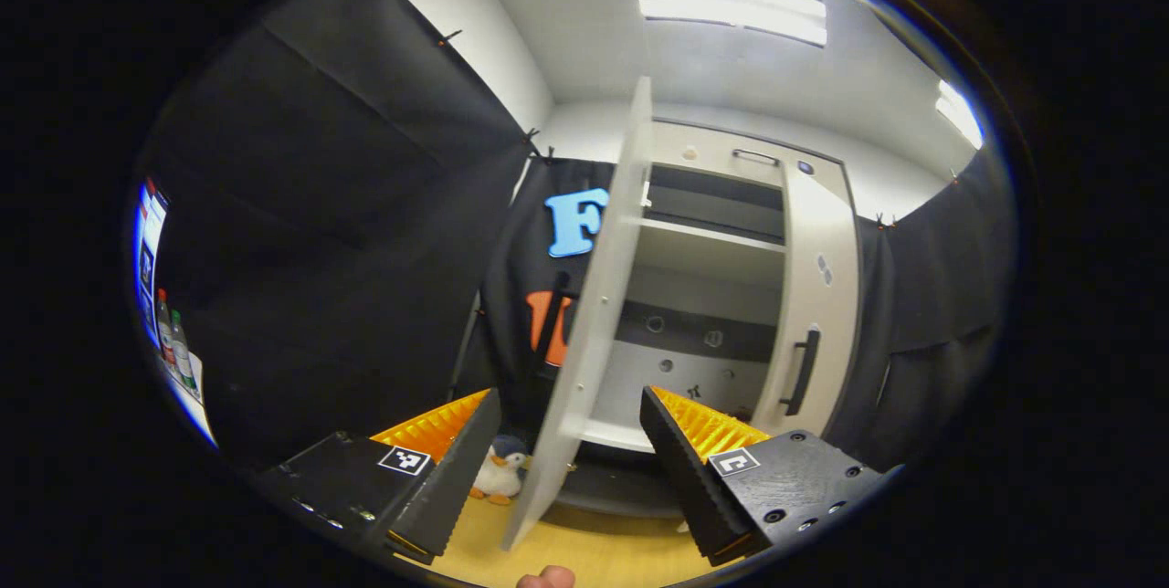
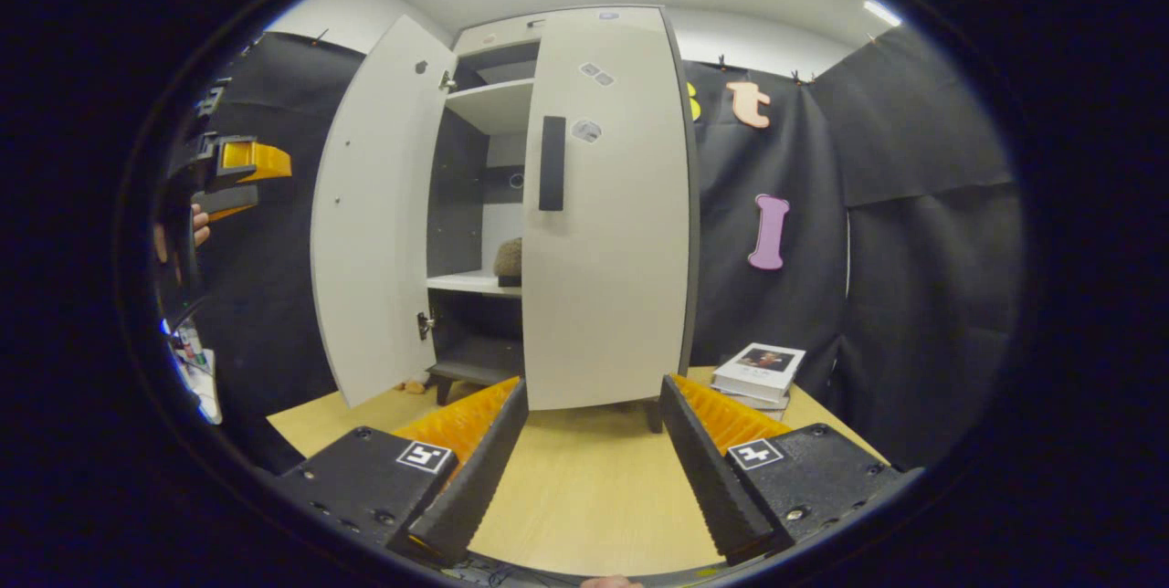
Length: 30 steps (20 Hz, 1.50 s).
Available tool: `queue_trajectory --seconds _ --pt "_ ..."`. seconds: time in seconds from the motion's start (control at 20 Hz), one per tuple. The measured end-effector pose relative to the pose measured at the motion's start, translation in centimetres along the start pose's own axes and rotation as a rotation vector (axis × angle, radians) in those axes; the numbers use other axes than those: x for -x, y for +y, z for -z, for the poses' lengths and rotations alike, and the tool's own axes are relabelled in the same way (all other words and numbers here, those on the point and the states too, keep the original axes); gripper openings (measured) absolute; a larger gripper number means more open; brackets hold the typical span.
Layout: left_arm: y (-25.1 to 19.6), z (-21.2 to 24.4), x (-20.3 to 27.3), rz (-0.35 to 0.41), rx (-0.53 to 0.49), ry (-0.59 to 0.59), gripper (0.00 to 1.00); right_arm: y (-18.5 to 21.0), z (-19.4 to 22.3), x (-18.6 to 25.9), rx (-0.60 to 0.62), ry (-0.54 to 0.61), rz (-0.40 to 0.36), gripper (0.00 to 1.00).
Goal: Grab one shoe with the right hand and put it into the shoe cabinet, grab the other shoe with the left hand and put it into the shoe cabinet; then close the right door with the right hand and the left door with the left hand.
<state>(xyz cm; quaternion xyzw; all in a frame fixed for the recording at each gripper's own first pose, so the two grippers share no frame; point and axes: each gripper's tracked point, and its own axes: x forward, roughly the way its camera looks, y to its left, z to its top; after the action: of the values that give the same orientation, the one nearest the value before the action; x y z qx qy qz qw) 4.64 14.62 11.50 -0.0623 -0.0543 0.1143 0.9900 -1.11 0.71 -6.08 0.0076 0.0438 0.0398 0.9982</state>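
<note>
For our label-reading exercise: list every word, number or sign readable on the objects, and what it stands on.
None can be read.
Small stickers on the white cabinet's right door: too small.
Cover of the top white book: blurred.

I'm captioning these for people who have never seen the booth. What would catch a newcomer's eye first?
Most striking is the tall pale shoe cabinet on the wooden table, its right door shut and its left door swung wide open. In the left gripper view that open door's edge stands between the open left tongs. A shoe sits on a shelf inside, a small penguin toy stands by the cabinet's foot, and books lie to its right.
</note>
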Motion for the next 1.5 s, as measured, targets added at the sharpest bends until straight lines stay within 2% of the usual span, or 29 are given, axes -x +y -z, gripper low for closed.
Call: queue_trajectory --seconds 0.1,0.15,0.2,0.25,0.5,0.75,1.0,1.25,1.5 --pt "2.6 -0.9 -2.2 -0.027 0.015 -0.014 0.95 0.0 -0.2 -0.2 -0.001 -0.002 0.001 0.95" --pt "3.8 -1.0 -3.2 -0.046 0.020 -0.010 1.00 0.0 -0.6 -0.3 0.002 -0.007 0.000 0.95" --pt "4.8 -0.8 -4.3 -0.066 0.021 -0.003 0.95 0.0 -0.9 -0.3 0.008 -0.011 0.000 0.92" --pt "5.8 -0.6 -5.3 -0.079 0.018 0.003 0.94 -0.2 -1.1 -0.4 0.015 -0.017 0.004 0.95" --pt "8.2 1.8 -10.5 -0.087 0.041 0.059 0.95 -0.6 -1.7 -0.6 0.023 -0.023 0.024 0.95" --pt "7.3 2.3 -11.8 -0.074 -0.012 0.048 0.95 0.0 -1.9 -1.6 0.021 -0.017 0.023 0.95" --pt "6.9 3.0 -11.6 -0.050 0.095 0.048 0.94 1.6 -1.4 -2.6 0.013 -0.001 -0.005 0.95" --pt "5.9 2.6 -11.1 -0.070 0.034 0.025 0.93 1.8 -2.1 -3.1 0.011 -0.015 -0.011 0.95" --pt "2.6 3.1 -10.2 -0.011 0.032 0.042 0.93 1.0 -1.9 -3.2 -0.001 -0.009 0.000 0.95"
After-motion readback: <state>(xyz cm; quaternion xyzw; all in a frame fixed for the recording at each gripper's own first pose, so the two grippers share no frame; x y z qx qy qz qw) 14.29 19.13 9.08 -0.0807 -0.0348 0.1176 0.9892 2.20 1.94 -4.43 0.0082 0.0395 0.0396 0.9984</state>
